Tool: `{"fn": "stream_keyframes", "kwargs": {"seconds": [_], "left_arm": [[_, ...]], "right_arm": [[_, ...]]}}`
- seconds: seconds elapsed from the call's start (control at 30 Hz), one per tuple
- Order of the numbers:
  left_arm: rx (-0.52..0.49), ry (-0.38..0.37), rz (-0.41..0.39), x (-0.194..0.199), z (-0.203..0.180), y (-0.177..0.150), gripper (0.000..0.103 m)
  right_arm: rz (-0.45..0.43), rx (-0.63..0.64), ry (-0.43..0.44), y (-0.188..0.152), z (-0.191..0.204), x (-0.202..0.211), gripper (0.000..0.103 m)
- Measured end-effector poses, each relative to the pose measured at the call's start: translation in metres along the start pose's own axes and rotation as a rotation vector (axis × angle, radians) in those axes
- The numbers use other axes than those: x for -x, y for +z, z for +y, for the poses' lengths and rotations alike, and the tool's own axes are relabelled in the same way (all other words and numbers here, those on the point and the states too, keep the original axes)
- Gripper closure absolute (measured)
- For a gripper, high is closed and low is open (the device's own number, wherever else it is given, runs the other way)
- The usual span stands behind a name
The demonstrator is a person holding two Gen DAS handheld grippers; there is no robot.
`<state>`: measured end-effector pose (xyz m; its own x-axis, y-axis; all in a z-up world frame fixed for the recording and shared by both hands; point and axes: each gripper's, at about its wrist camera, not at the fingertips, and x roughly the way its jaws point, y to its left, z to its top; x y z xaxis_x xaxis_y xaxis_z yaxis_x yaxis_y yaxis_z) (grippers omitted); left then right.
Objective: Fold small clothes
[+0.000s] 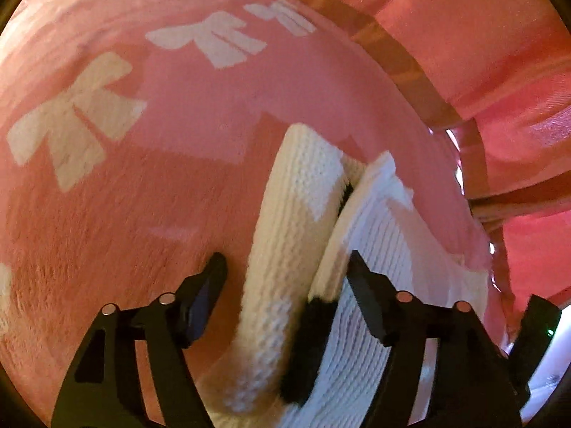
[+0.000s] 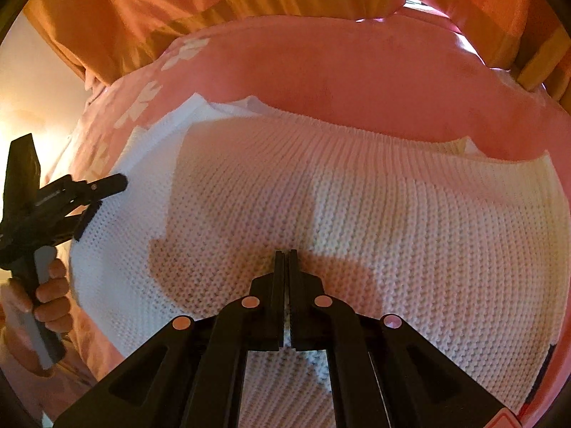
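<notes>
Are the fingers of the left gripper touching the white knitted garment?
Cannot tell. In the left wrist view the left gripper stands open around a garment fold; any contact is unclear.

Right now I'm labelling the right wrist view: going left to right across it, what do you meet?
Hand holding the left gripper → white knit garment, with the shut right gripper pressing down on its middle → pink blanket at the far right edge.

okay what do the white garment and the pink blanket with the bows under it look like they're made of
White garment: looks like chunky knitted yarn, matte; rows of stitches and a ribbed band show. Pink blanket: probably soft fleece or plush; its surface looks fuzzy and napped, with white bows in it.
</notes>
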<state>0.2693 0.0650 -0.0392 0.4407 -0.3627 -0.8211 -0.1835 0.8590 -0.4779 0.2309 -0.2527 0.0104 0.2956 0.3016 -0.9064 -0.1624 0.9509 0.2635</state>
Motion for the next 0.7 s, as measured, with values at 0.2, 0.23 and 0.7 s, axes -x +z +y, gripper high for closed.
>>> {"fn": "stream_keyframes", "kwargs": {"seconds": [0.2, 0.23, 0.7], "left_arm": [[-0.040, -0.045, 0.047, -0.004, -0.019, 0.005, 0.077], [-0.063, -0.049, 0.042, 0.000, -0.025, 0.004, 0.078], [-0.265, -0.422, 0.026, 0.081, -0.189, -0.043, 0.083]], "right_arm": [[0.004, 0.004, 0.003, 0.002, -0.002, 0.000, 0.102], [0.005, 0.004, 0.004, 0.003, -0.002, 0.000, 0.102], [0.008, -0.014, 0.098, 0.011, -0.020, -0.011, 0.103]]}}
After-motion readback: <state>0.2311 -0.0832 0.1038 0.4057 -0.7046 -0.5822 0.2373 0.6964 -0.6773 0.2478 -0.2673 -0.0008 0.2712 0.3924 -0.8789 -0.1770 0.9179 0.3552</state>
